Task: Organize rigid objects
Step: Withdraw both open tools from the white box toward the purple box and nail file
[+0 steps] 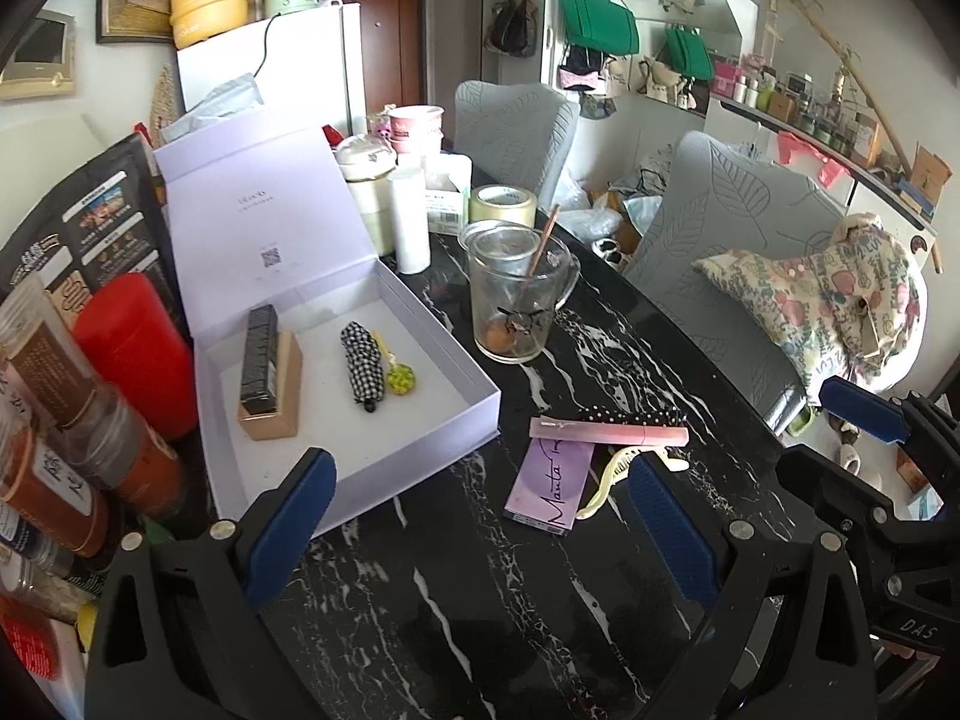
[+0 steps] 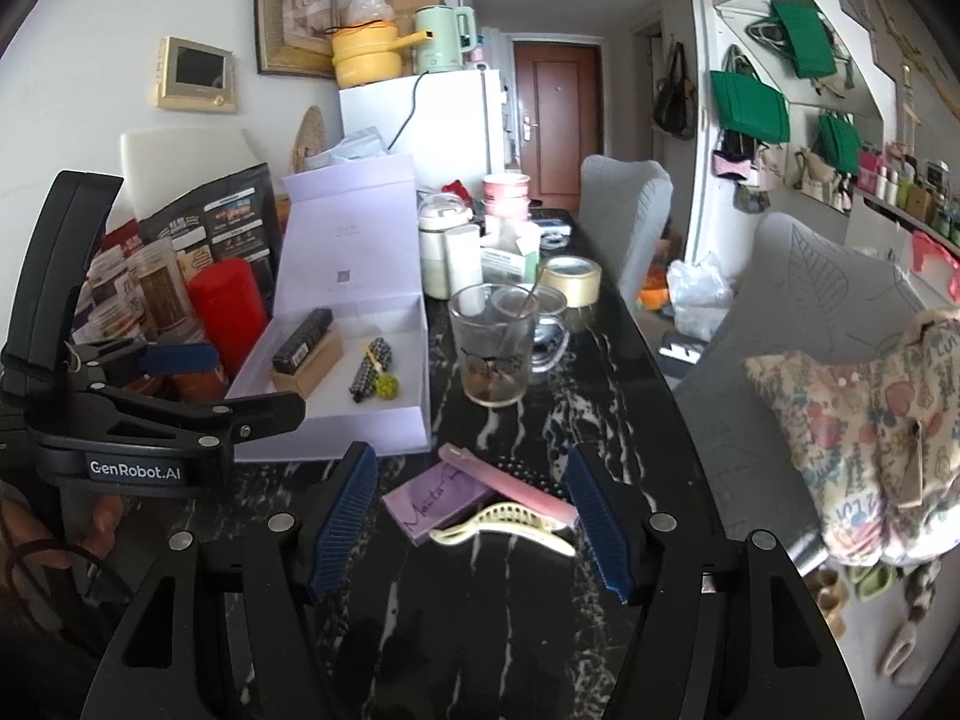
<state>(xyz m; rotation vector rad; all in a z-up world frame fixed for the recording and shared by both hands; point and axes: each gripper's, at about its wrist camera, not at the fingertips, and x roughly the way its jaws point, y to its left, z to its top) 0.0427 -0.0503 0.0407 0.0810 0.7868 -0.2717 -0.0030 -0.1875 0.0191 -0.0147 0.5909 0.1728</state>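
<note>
An open lilac box (image 1: 420, 438) (image 2: 336, 432) sits on the black marble table (image 1: 456, 588). It holds a black bar on a tan block (image 1: 264, 360), a checkered clip (image 1: 362, 367) and a green-yellow clip (image 1: 400, 377). On the table lie a purple box (image 2: 438, 501) (image 1: 549, 483), a pink stick (image 2: 510, 483) (image 1: 606, 429), a cream hair claw (image 2: 504, 525) and a dotted black clip (image 1: 636, 416). My left gripper (image 1: 480, 516) is open and empty between the lilac box and the purple box. My right gripper (image 2: 474, 519) is open around the small pile.
A glass mug with a stick (image 1: 516, 300) stands behind the pile, a tape roll (image 1: 503, 205) farther back. Jars and a red canister (image 1: 135, 348) crowd the left edge. Grey chairs (image 1: 714, 252) stand along the right side, one with a patterned cushion (image 2: 870, 426).
</note>
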